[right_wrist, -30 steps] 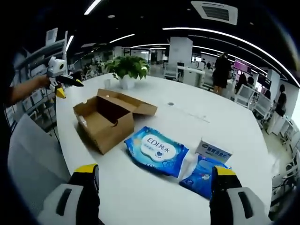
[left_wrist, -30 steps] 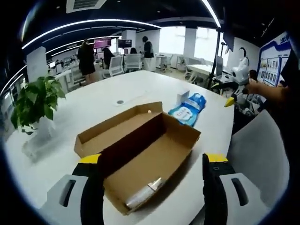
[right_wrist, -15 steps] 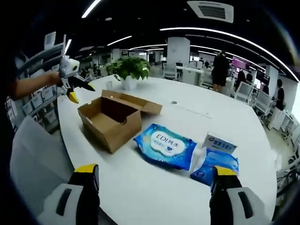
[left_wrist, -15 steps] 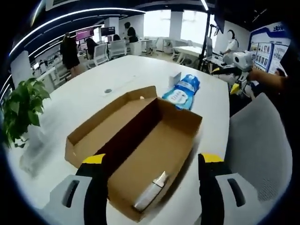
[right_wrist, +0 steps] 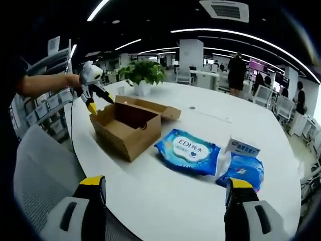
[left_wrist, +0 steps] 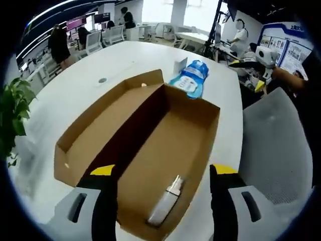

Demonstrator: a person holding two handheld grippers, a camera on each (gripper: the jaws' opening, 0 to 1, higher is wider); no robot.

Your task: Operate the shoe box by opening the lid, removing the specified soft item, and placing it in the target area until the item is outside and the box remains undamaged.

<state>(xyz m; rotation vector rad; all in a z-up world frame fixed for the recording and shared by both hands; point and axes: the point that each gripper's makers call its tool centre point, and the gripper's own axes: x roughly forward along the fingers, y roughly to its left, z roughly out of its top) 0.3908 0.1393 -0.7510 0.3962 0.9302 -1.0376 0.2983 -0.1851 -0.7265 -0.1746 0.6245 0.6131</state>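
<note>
On the white table the open box sits under my left gripper, jaws spread and empty like my right gripper's, over a small soft-looking pack on its floor, probably light and crushable, best pinched mid-length.

Shoe box: sitting open on the table near its edge, lid lying folded back alongside.
Inside the box: a small bottle-like item, hard to identify, lying at the near end in the left gripper view.
Wipes pack: lying on the table just beside the box, apart from it.
Second pack: lying further along, a small carton standing behind it.
Potted plant: standing on the table behind the box.
Left gripper: hovering over the box's end.
Chair: standing beside the table edge.
</note>
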